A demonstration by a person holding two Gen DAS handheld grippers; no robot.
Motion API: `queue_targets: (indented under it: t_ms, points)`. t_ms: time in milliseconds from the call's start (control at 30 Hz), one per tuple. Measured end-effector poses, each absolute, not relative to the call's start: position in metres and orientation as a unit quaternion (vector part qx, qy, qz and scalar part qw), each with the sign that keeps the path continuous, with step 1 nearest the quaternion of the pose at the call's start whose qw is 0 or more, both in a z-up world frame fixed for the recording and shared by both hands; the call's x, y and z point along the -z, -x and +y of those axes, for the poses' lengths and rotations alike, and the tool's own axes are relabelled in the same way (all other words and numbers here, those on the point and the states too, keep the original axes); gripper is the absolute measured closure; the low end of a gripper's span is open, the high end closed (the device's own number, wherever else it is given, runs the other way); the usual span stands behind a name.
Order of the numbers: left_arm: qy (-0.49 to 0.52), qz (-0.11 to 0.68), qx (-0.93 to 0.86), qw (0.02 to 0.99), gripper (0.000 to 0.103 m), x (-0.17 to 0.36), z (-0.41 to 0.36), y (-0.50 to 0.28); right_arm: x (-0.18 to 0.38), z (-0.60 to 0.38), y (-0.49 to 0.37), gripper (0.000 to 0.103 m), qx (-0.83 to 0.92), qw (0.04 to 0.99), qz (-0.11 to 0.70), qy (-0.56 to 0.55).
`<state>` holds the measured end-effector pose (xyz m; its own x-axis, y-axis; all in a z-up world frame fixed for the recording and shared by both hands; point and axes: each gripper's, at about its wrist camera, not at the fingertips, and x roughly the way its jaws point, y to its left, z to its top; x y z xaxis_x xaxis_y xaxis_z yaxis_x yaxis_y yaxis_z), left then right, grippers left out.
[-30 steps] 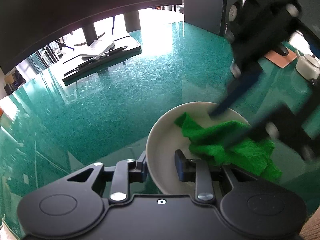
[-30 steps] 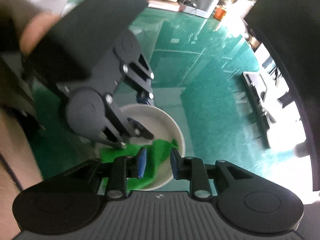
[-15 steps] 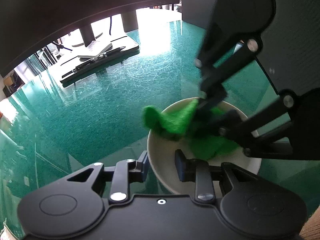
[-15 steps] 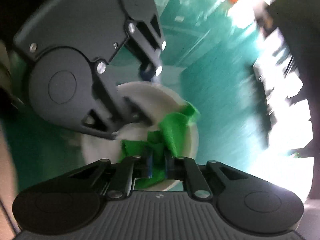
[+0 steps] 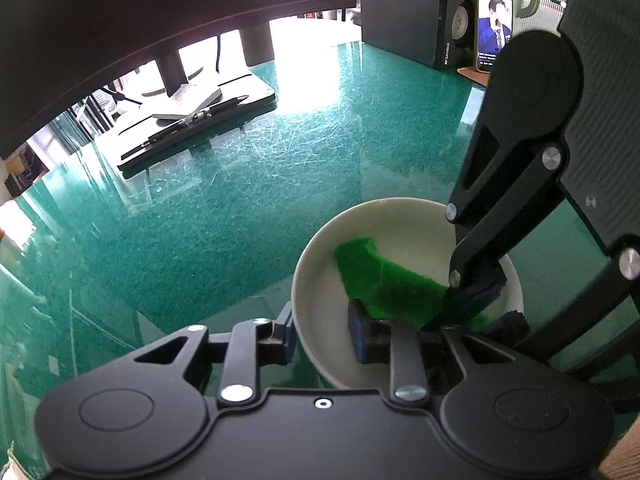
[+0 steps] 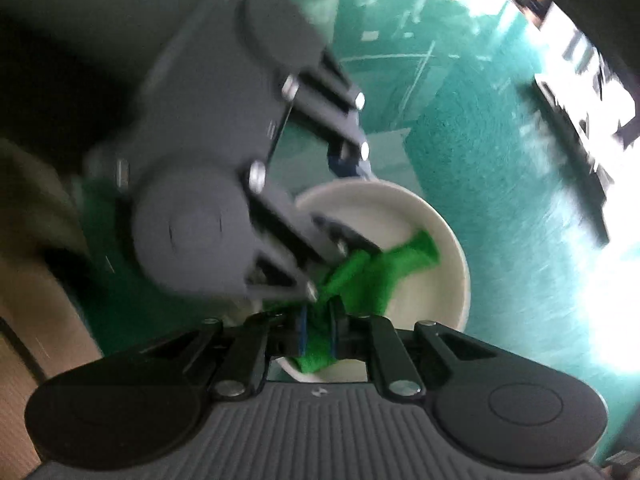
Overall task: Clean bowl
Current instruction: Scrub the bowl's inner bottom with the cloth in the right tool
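We seem to be at an office or home desk: a scratched green glass-topped bench [image 5: 248,200] carries a monitor stand [image 5: 192,120] with a pen at far left. At far right stand a speaker [image 5: 452,12] and a propped phone [image 5: 492,28] playing video.

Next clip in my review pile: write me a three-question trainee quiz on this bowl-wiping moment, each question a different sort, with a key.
1. True or false: the left hand-held gripper straddles the rim of the white bowl, one finger outside and one inside.
2. Which hand-held gripper pinches the green cloth? A) left B) right C) neither
3. Fill in: the bowl stands on a ____ tabletop.

Key: 1 true; 2 B, the right hand-held gripper is closed on the cloth; 3 green.
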<state>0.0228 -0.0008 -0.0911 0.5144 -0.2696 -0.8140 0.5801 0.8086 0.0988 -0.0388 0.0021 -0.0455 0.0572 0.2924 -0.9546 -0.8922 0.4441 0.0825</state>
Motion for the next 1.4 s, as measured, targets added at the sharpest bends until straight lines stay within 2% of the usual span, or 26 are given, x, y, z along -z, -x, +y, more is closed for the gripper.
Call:
queue_targets:
  t_ms: [100, 233, 367, 533, 633, 700, 767, 833, 967, 1100, 1233, 1400]
  points:
    - [-0.188, 0.424, 0.249, 0.851, 0.074, 0.091, -0.002, -0.022, 0.048, 0.0, 0.04, 0.091, -0.447, 0.655, 0.514, 0.327]
    - [-0.184, 0.424, 0.249, 0.851, 0.074, 0.09, -0.002, -0.022, 0.057, 0.003, 0.047, 0.092, -0.429, 0.633, 0.435, 0.476]
    - [-0.183, 0.425, 0.251, 0.85, 0.074, 0.09, -0.004, -0.022, 0.058, 0.005, 0.043, 0.093, -0.411, 0.651, 0.372, 0.518]
    - [-0.179, 0.424, 0.251, 0.851, 0.074, 0.091, -0.003, -0.022, 0.066, -0.001, 0.043, 0.092, -0.404, 0.645, 0.381, 0.526]
    - [-0.178, 0.425, 0.253, 0.851, 0.074, 0.091, -0.002, -0.023, 0.063, -0.003, 0.036, 0.093, -0.419, 0.644, 0.431, 0.473]
    - [-0.18, 0.425, 0.255, 0.85, 0.074, 0.091, -0.002, -0.024, 0.054, -0.006, 0.03, 0.093, -0.447, 0.648, 0.469, 0.401]
    - [-0.182, 0.426, 0.258, 0.848, 0.074, 0.091, -0.001, -0.025, 0.052, -0.007, 0.027, 0.093, -0.452, 0.646, 0.474, 0.392]
    - [-0.182, 0.426, 0.258, 0.848, 0.074, 0.091, -0.001, -0.025, 0.054, -0.008, 0.026, 0.094, -0.447, 0.639, 0.462, 0.422]
    - [-0.181, 0.425, 0.258, 0.849, 0.074, 0.091, -0.002, -0.024, 0.066, -0.011, 0.028, 0.094, -0.419, 0.628, 0.382, 0.533]
    - [-0.181, 0.424, 0.256, 0.85, 0.074, 0.091, -0.002, -0.024, 0.065, -0.009, 0.028, 0.094, -0.408, 0.647, 0.322, 0.557]
    - [-0.177, 0.424, 0.257, 0.85, 0.074, 0.09, -0.002, -0.023, 0.063, -0.01, 0.052, 0.093, -0.407, 0.635, 0.353, 0.554]
    - [-0.179, 0.422, 0.258, 0.85, 0.074, 0.09, -0.002, -0.023, 0.051, -0.009, 0.055, 0.092, -0.423, 0.643, 0.417, 0.484]
